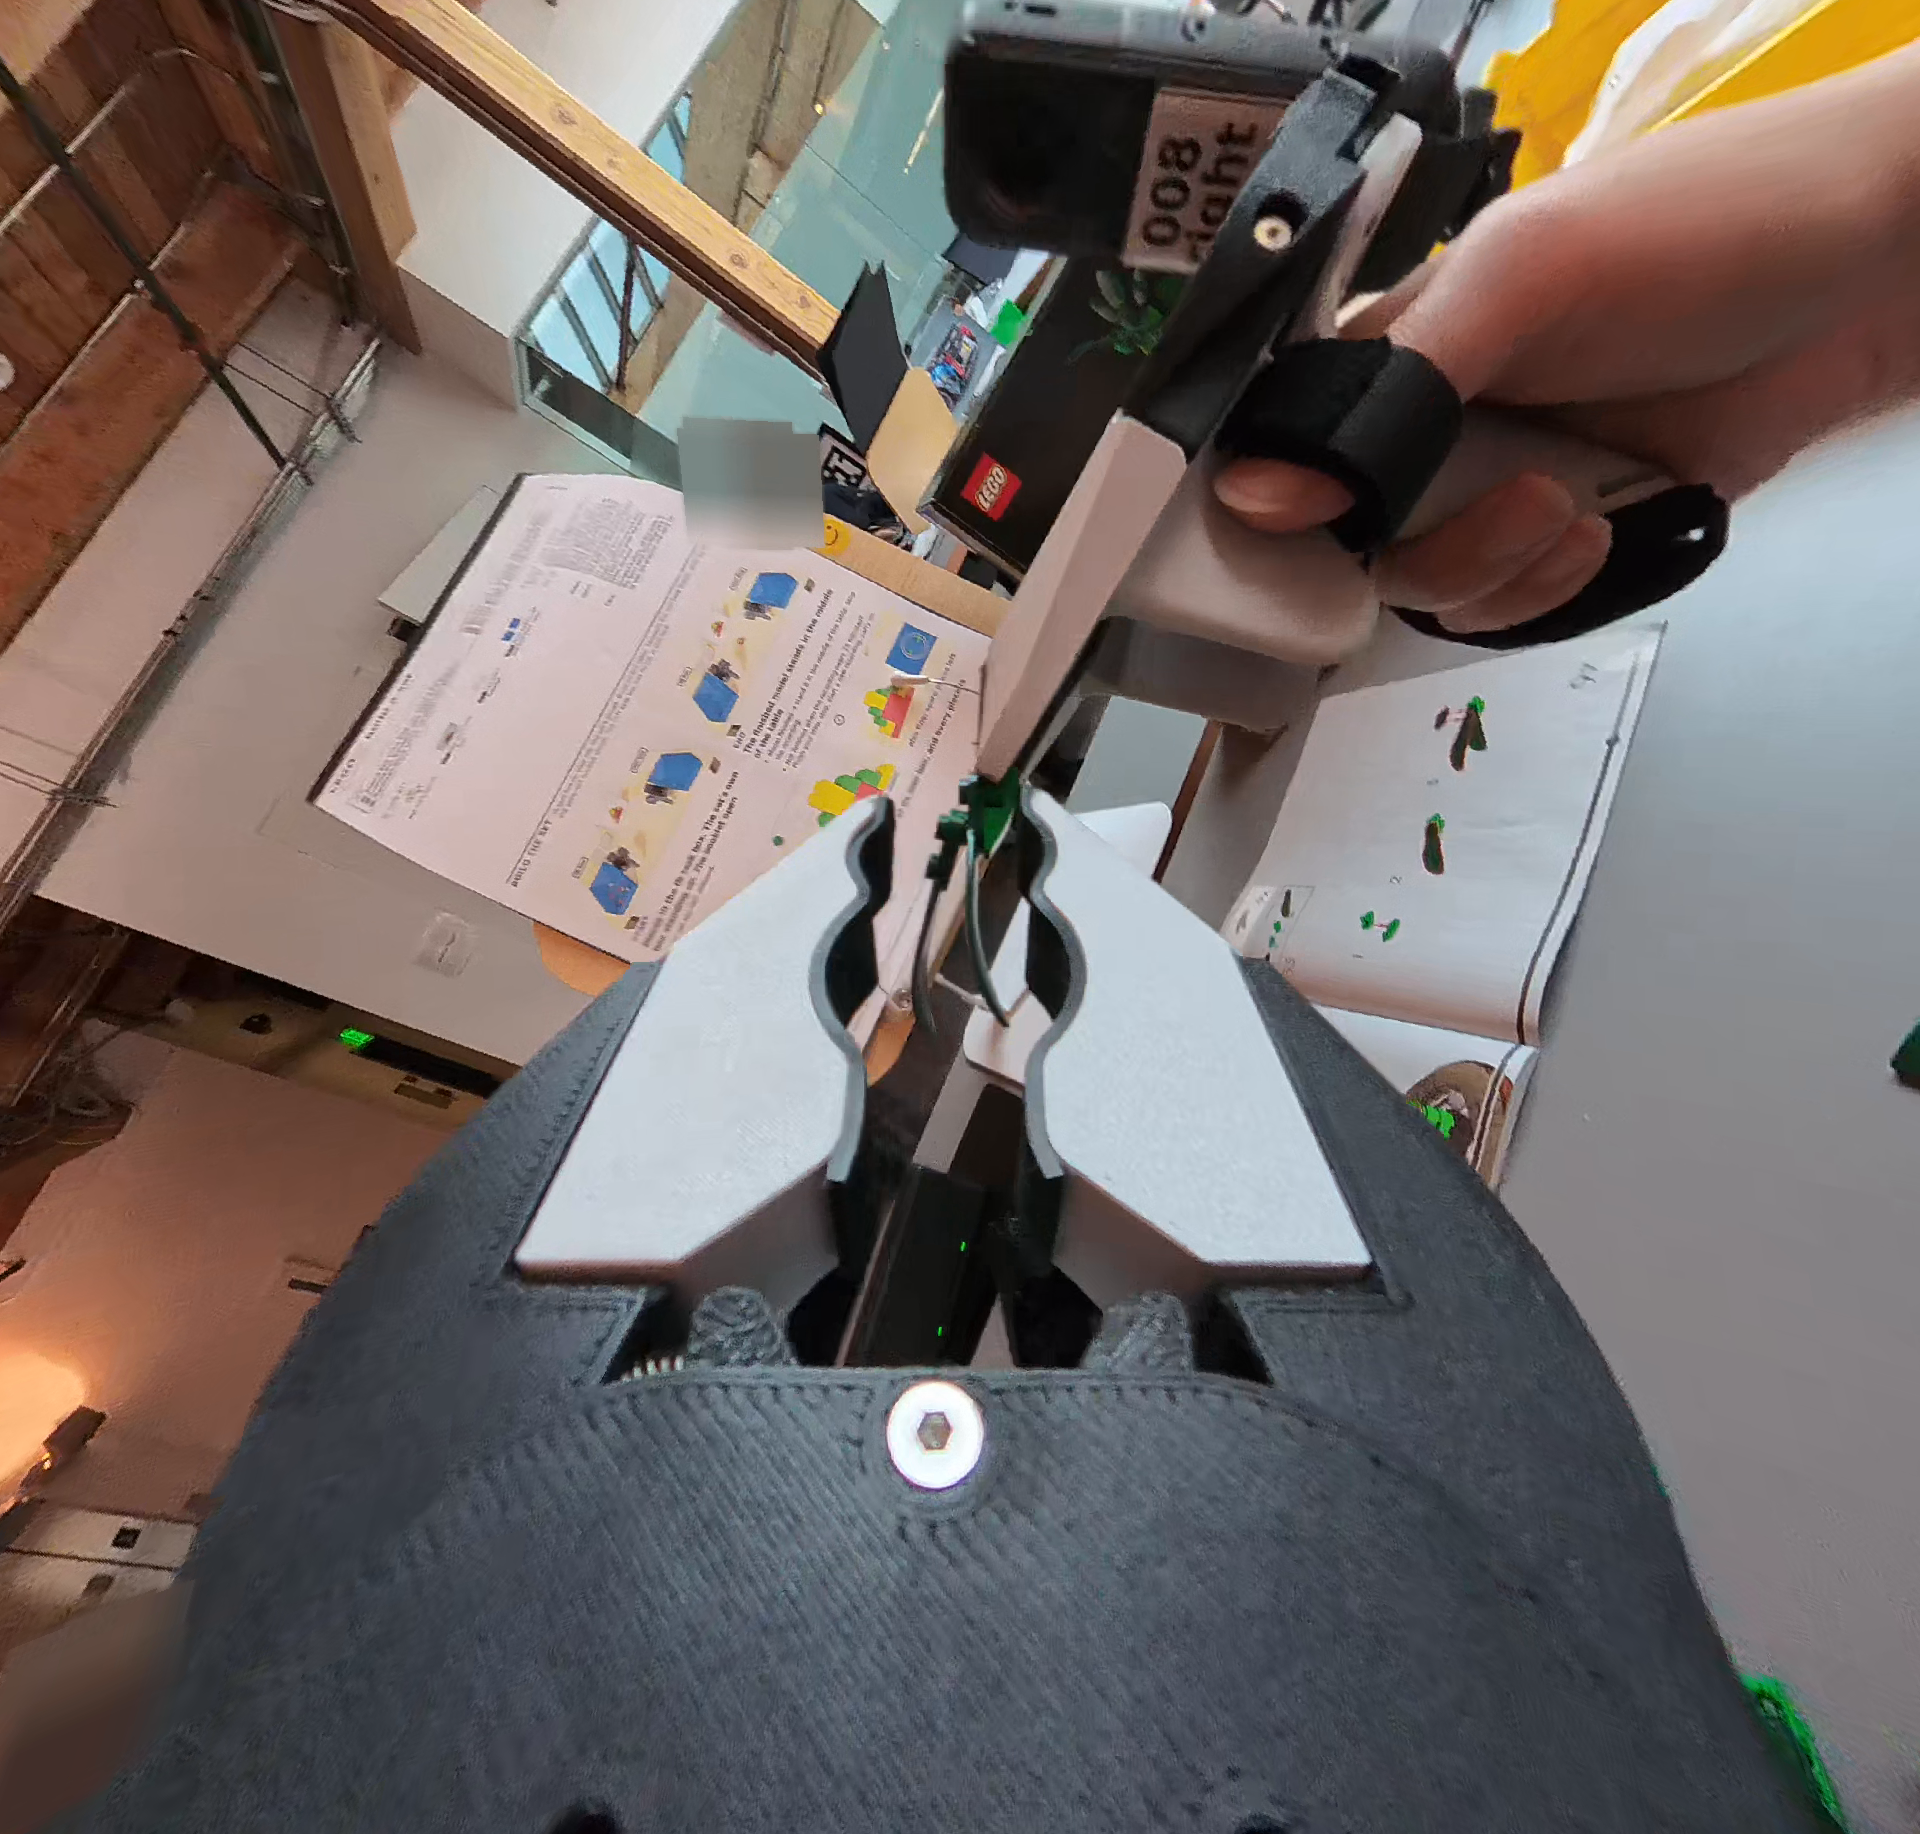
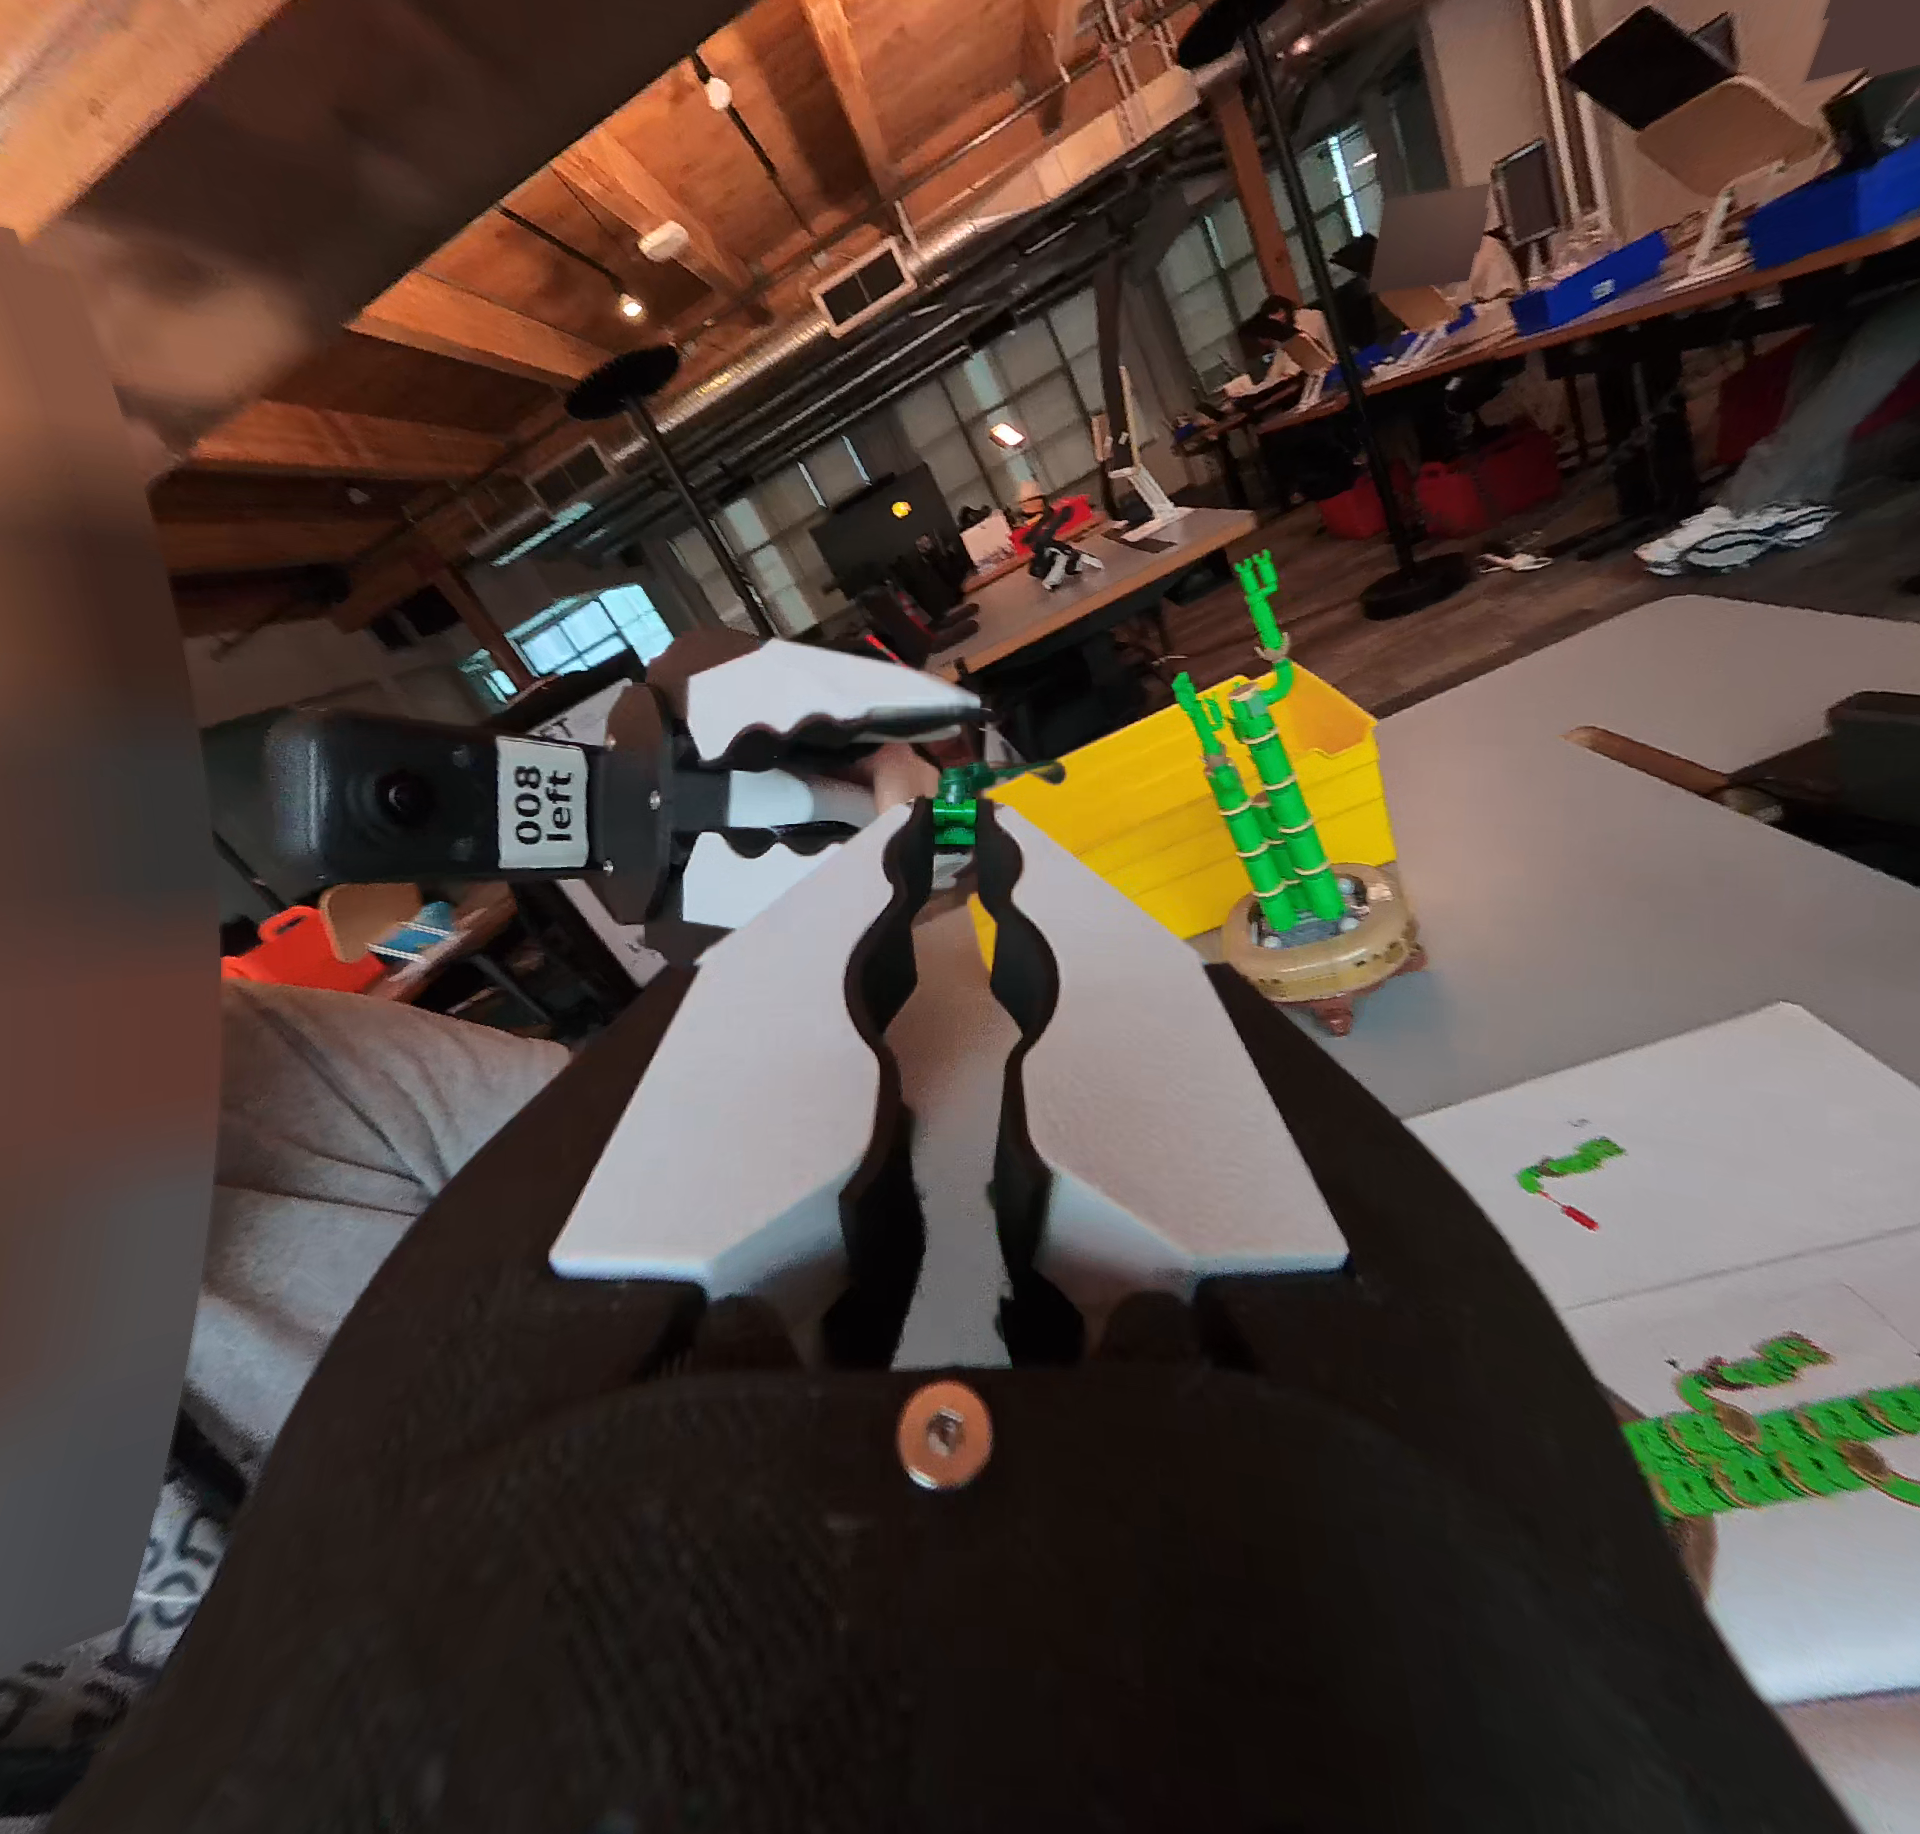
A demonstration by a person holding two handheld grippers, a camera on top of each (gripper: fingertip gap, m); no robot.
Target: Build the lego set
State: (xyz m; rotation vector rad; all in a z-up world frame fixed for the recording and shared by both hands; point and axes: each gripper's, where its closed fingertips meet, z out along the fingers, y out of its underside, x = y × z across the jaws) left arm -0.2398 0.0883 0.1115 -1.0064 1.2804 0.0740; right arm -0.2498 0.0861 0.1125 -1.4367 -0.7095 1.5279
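My right gripper (image 2: 954,820) is shut on a small green lego piece (image 2: 956,805) and holds it in the air above the grey table (image 2: 1621,849). In the left wrist view the right gripper (image 1: 1000,778) reaches down from the upper right in a person's hand, with the green piece (image 1: 982,810) at its tip. My left gripper (image 1: 961,820) is open, its fingertips on either side of that piece. A thin dark stem hangs from the piece between the left fingers. A green bamboo model (image 2: 1280,828) stands on a round tan base (image 2: 1320,948) to the right.
A yellow bin (image 2: 1132,828) stands behind the bamboo model. An open instruction booklet (image 1: 1455,849) lies on the table on the right and also shows in the right wrist view (image 2: 1714,1192). A printed sheet (image 1: 644,704) and a black lego box (image 1: 997,480) stand farther back. My two grippers' fingertips are within a few centimetres of each other.
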